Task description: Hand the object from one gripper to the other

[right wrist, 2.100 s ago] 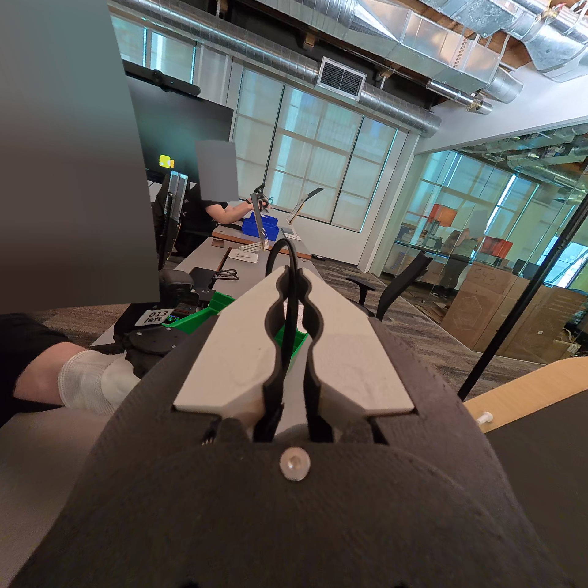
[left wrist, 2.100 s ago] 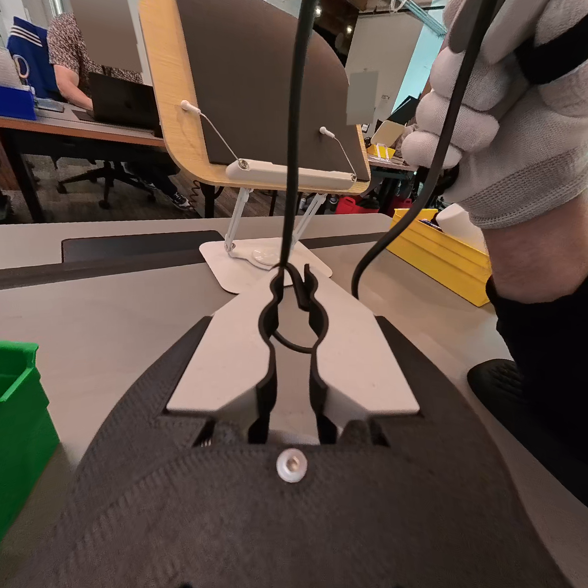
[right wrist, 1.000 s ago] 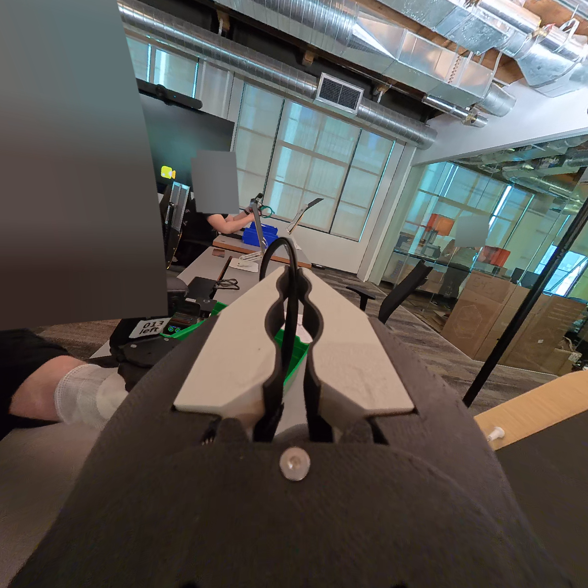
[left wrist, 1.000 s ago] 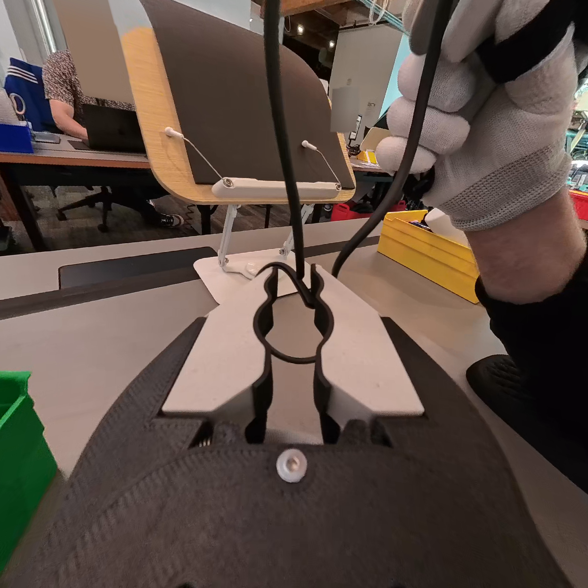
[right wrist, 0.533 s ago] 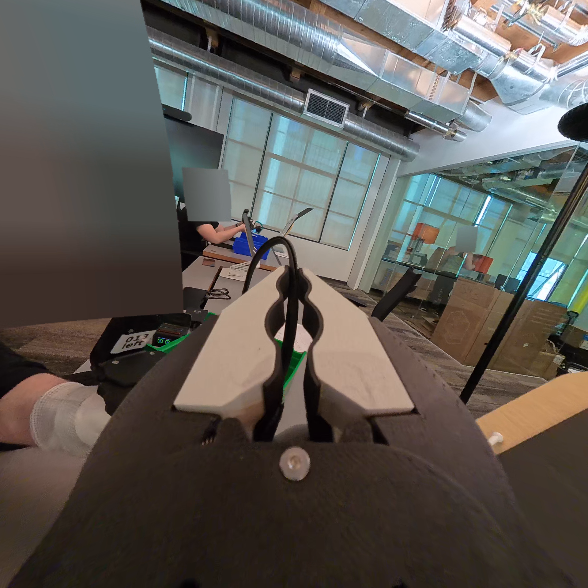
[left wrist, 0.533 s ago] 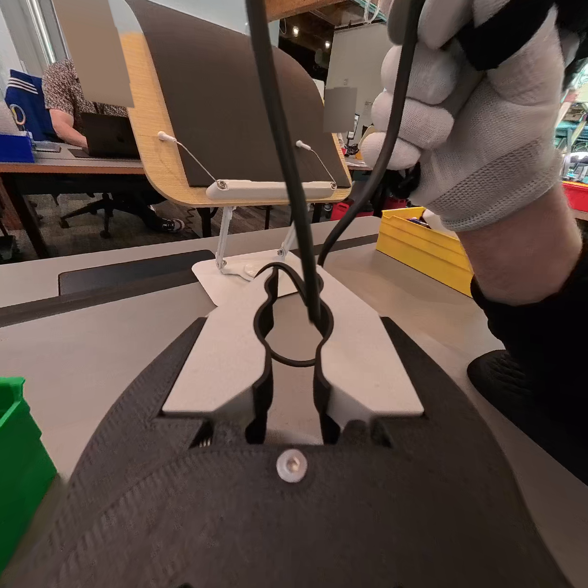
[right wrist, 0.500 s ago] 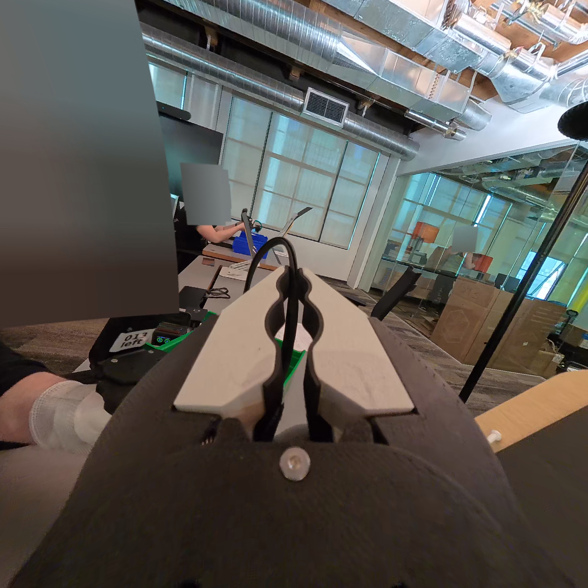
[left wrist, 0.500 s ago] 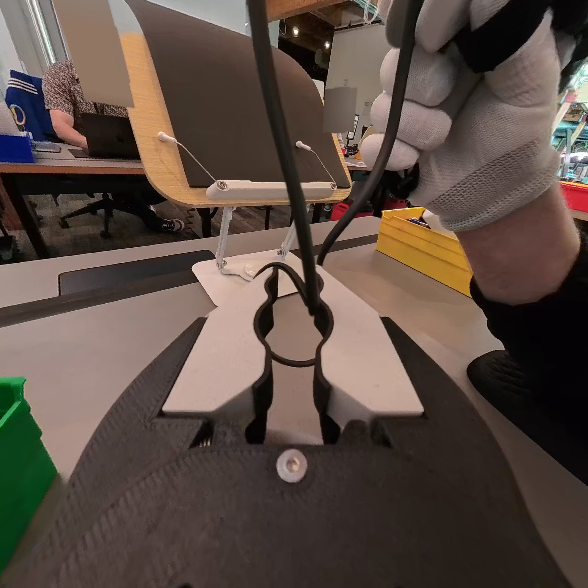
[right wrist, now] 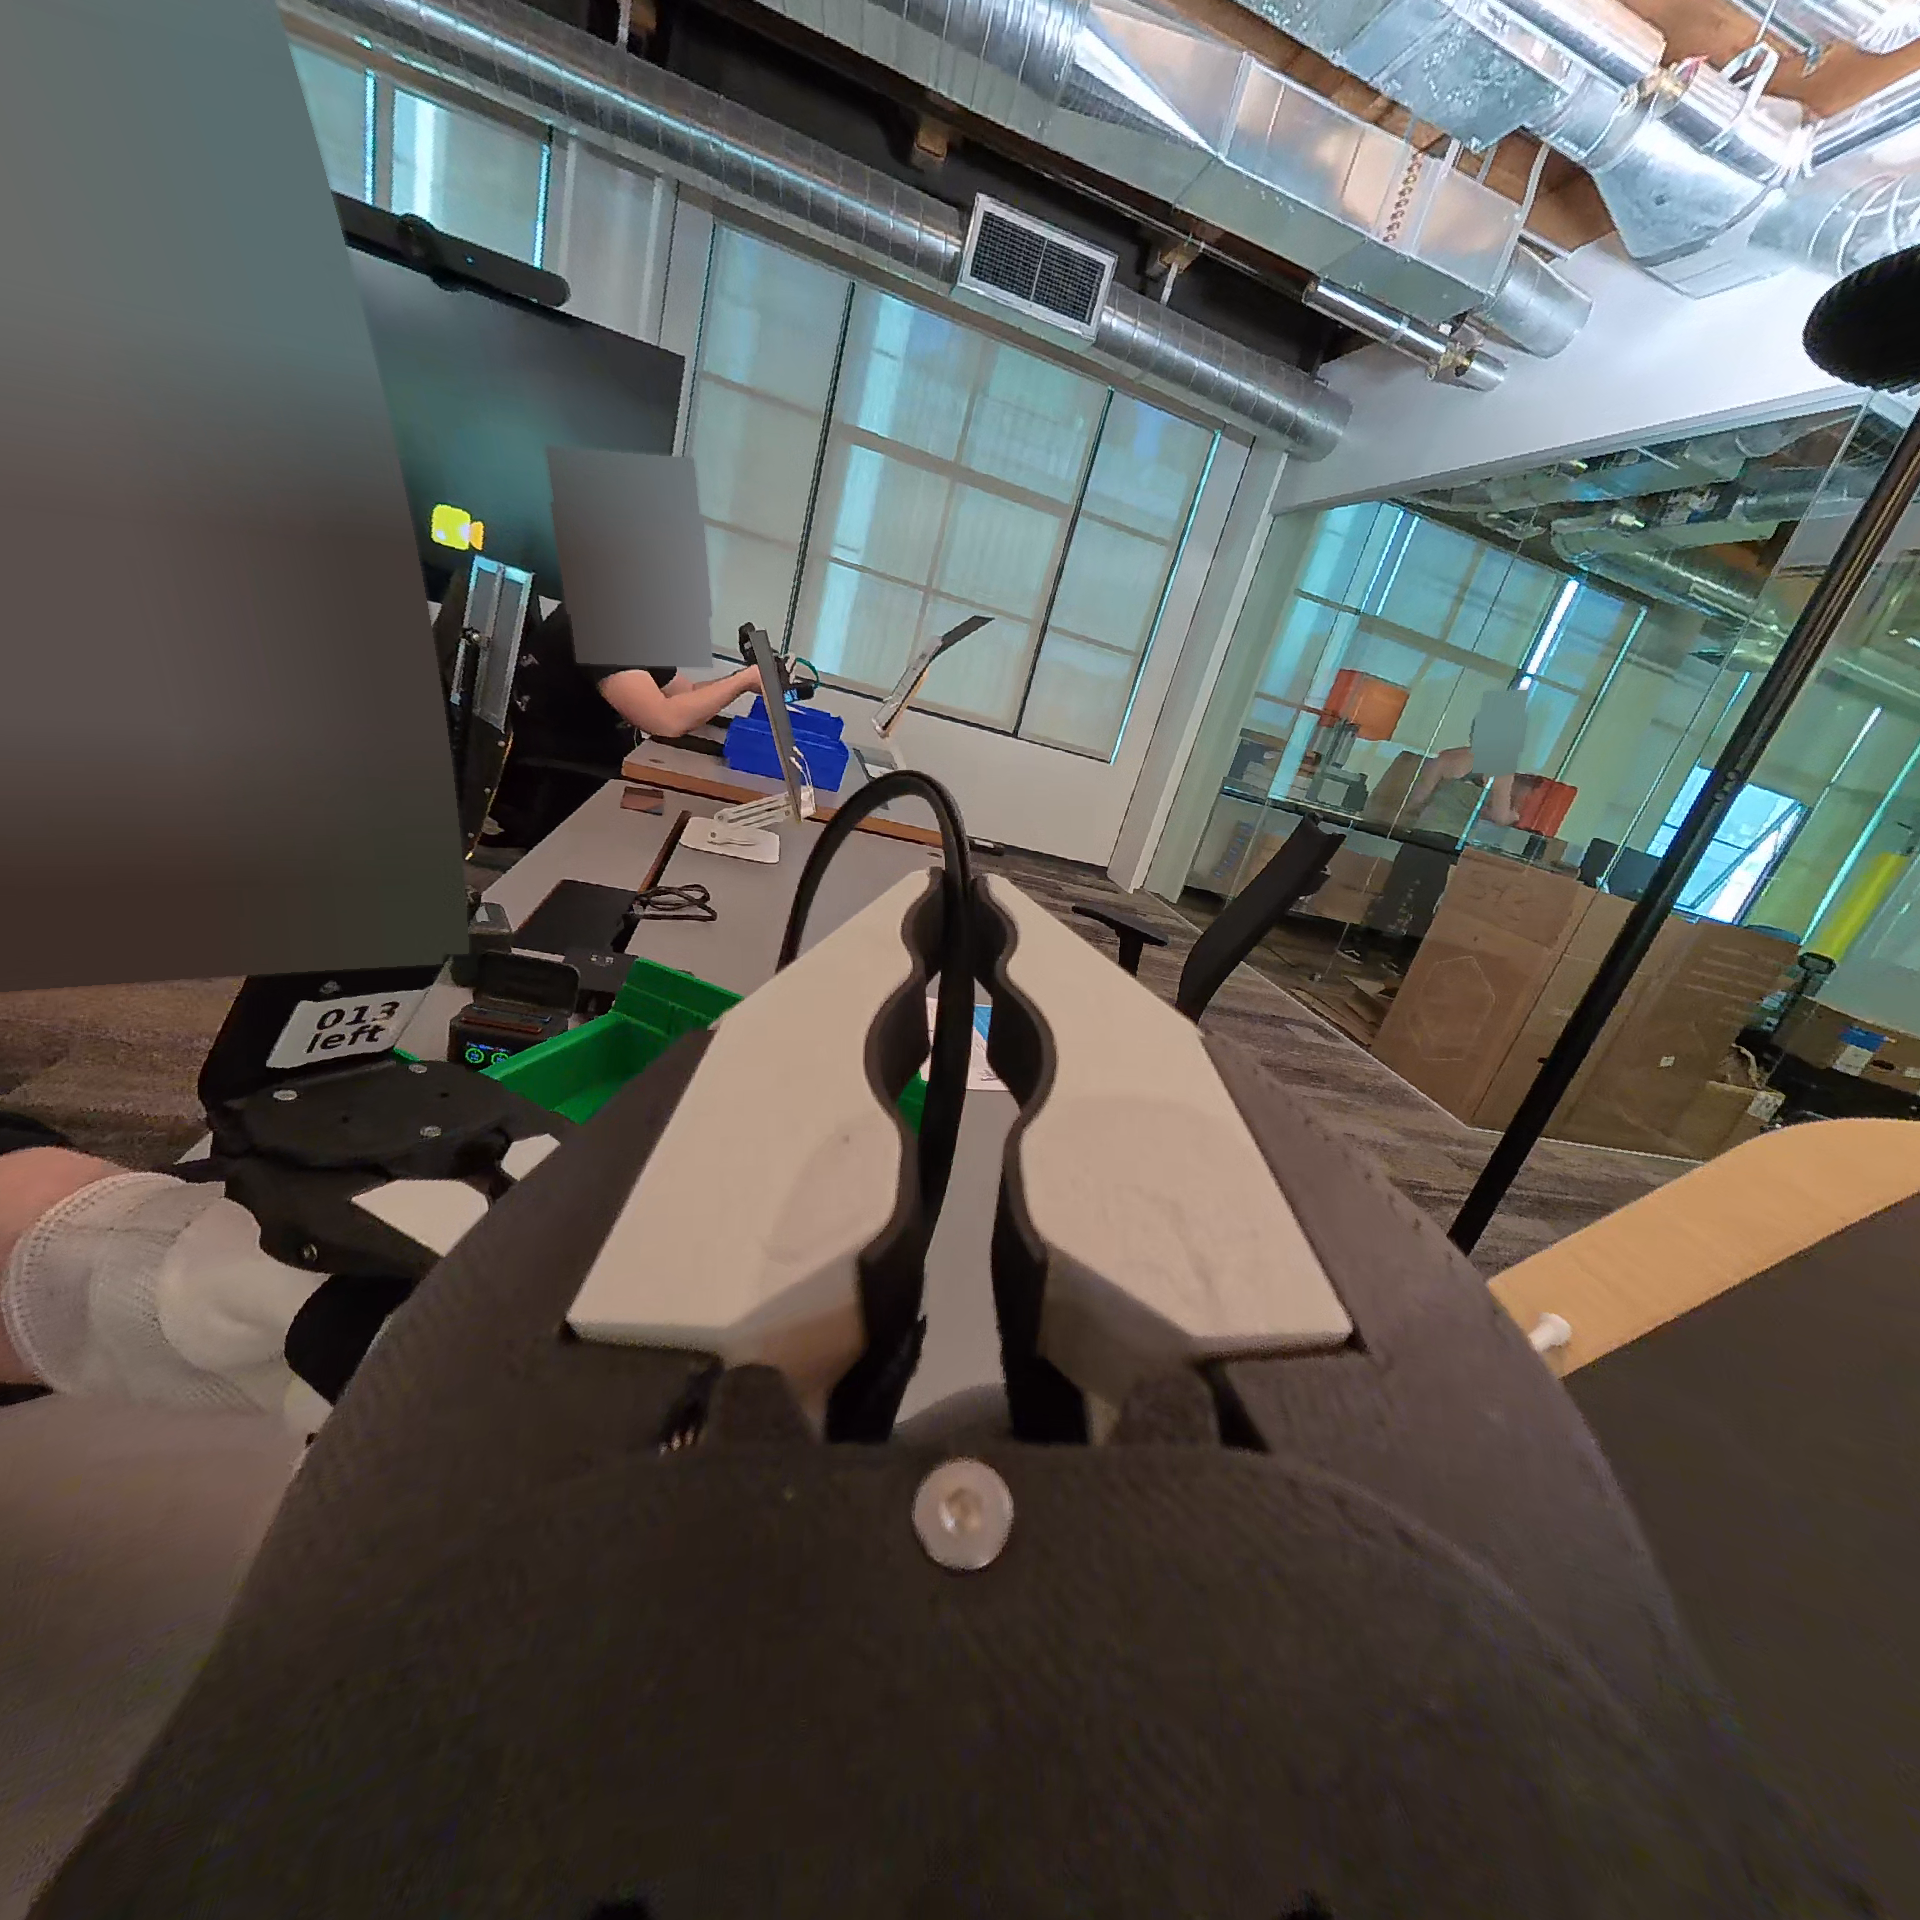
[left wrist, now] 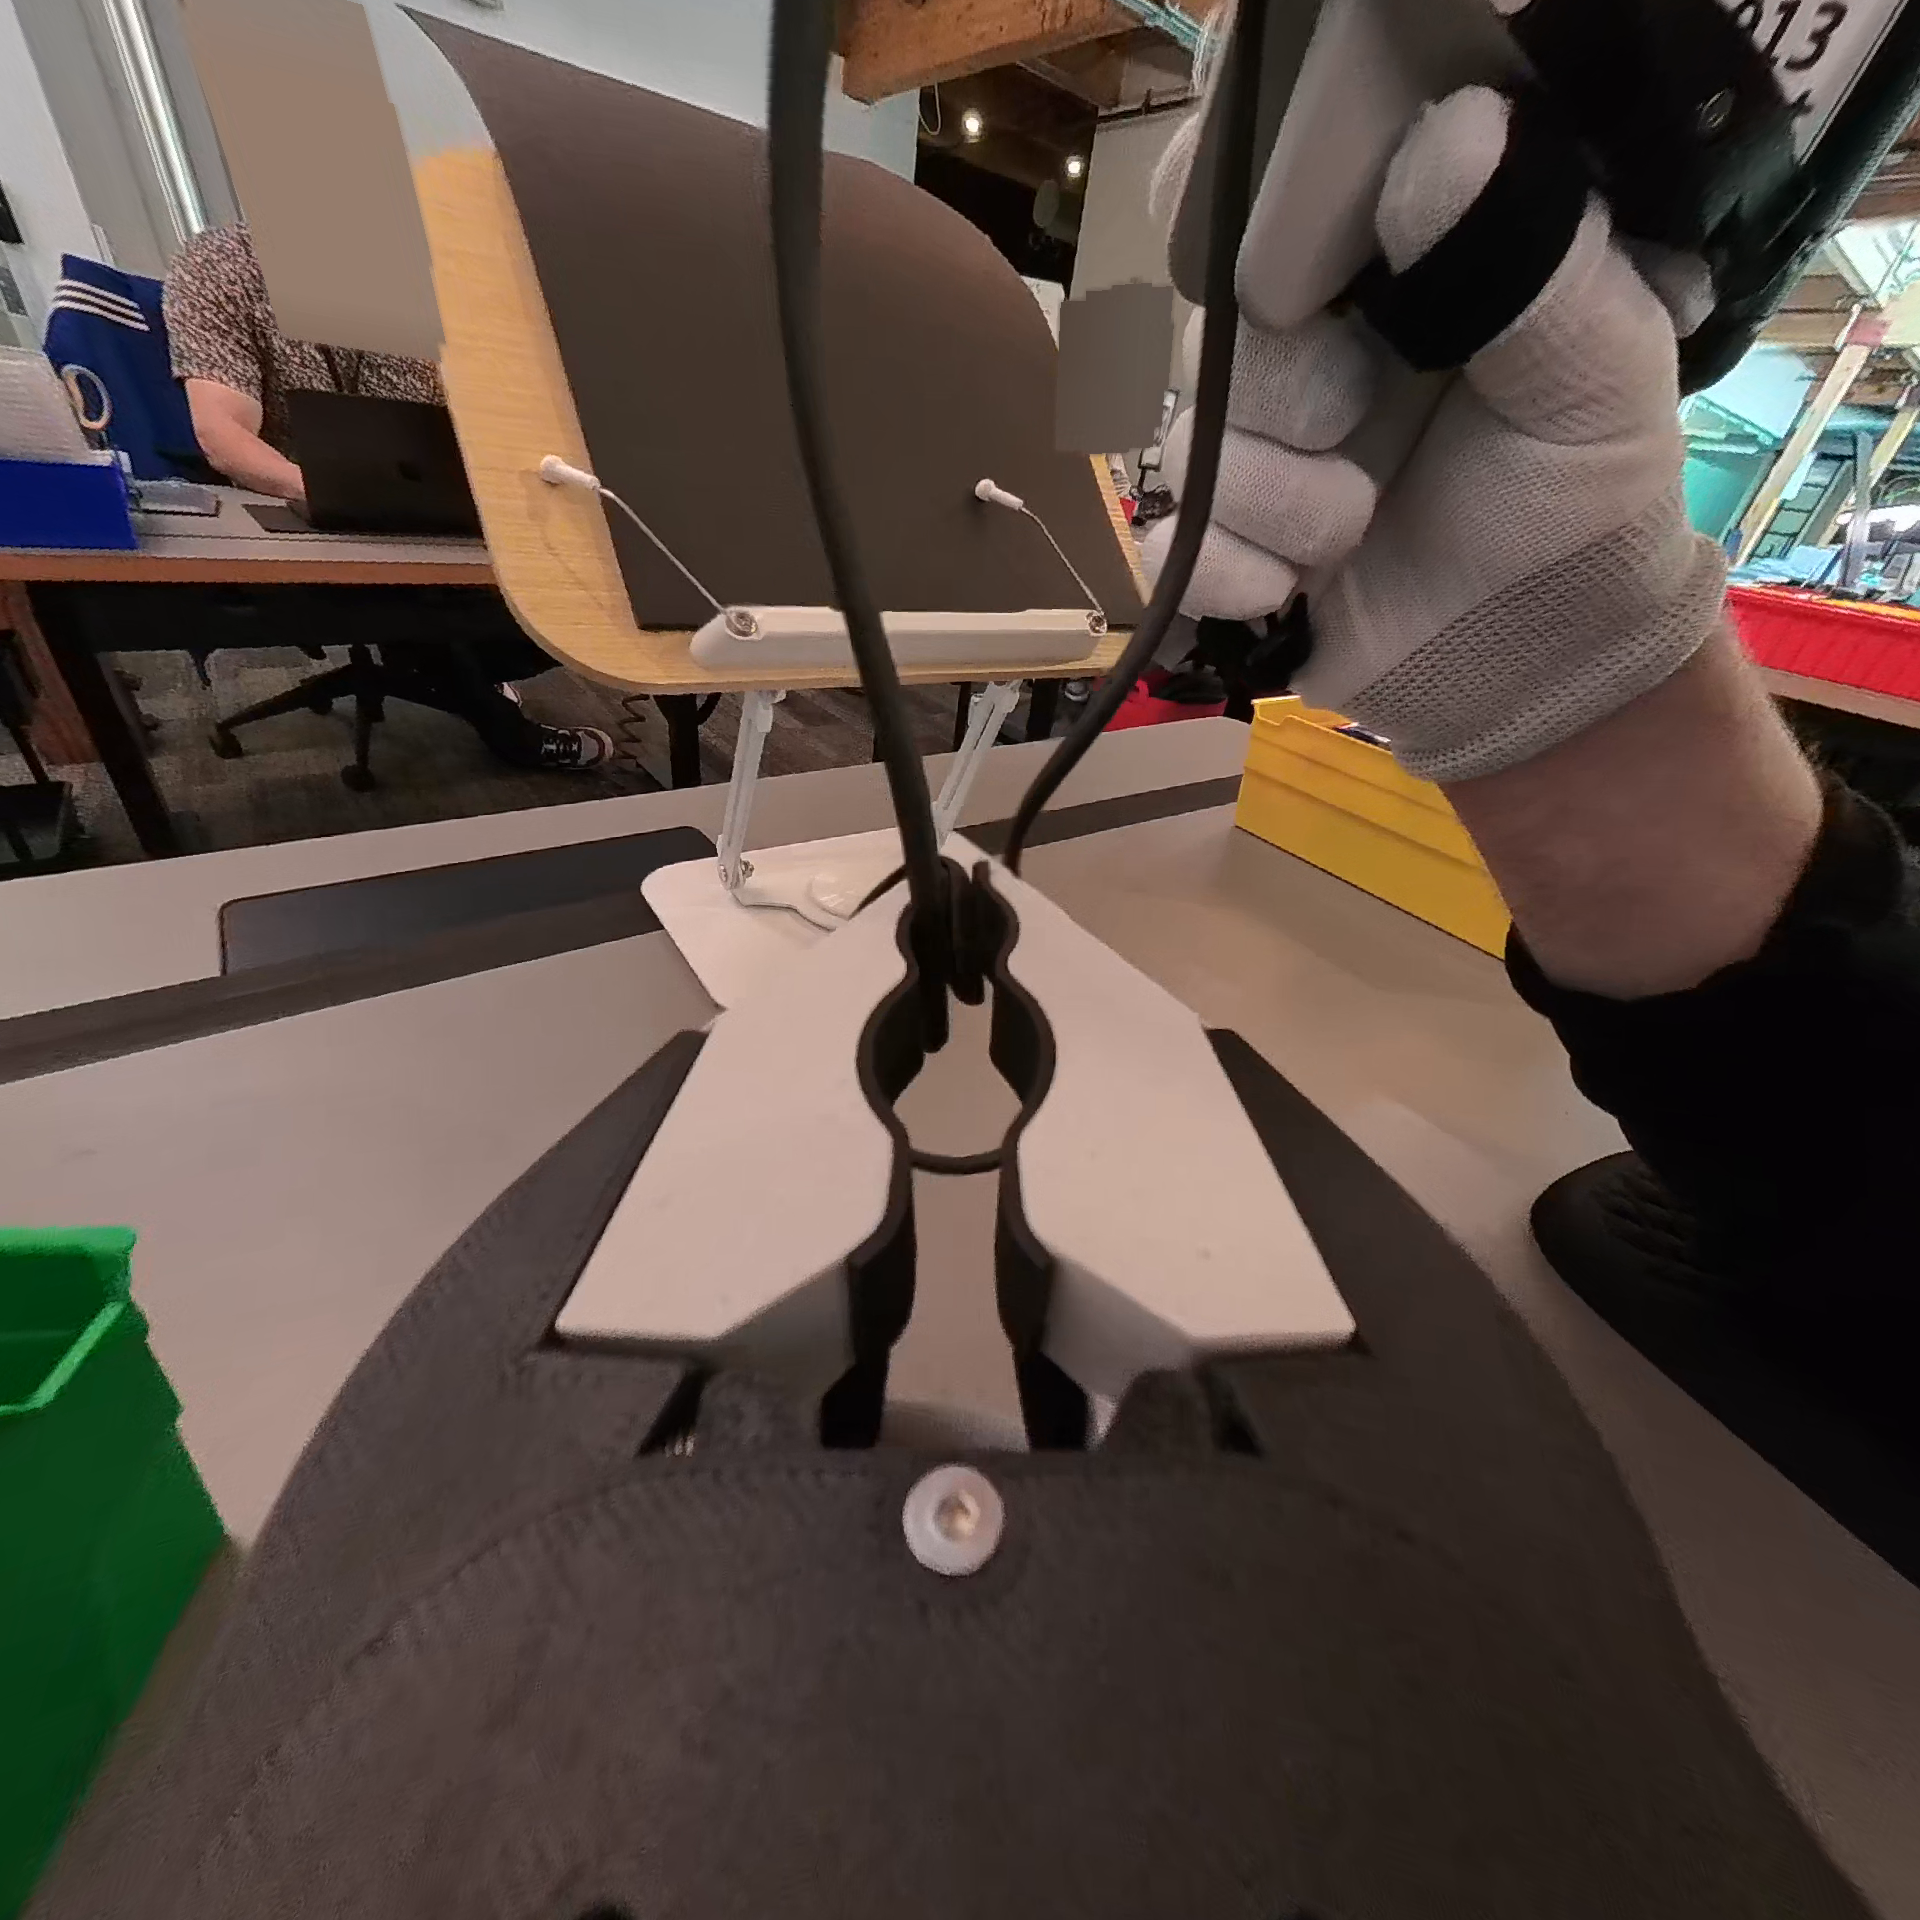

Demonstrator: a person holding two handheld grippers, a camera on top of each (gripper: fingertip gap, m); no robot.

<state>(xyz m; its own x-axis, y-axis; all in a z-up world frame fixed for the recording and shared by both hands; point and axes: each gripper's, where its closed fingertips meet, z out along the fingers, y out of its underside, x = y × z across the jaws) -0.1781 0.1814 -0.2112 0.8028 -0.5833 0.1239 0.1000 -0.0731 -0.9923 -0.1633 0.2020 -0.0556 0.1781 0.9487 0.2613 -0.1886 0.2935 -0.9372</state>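
Mid-handover, both grippers on one black cable (left wrist: pixel 831 436).

Left gripper (left wrist: pixel 954 935): jaws closed at the tips, pinching the cable where it drops in from above; round cut-out behind the tips shows empty apart from a thin loop crossing it.

Right gripper (right wrist: pixel 961 914): jaws closed on the same cable, which runs down the slot between them and arcs out past the tips, up and over to the left. Held high above the bench (left wrist: pixel 312 1091), gloved hand (left wrist: pixel 1455 468) wrapped on its handle at upper right of the left wrist view.

Second strand of the cable hangs from near that hand down to just beside the left tips.

Risks from here:
- Left pinch only at the very tips; thin round cable likely to slip out if right releases before the hold is firm.
- Both pulling apart at once: cable tightens, could yank free of either side.
- Loose hanging strand could snag on the white tablet stand (left wrist: pixel 894 649) just beyond, or get caught in the jaws.
- Drop would land on bench between green bin (left wrist: pixel 62 1455) at near left and yellow bin (left wrist: pixel 1351 810) at far right.
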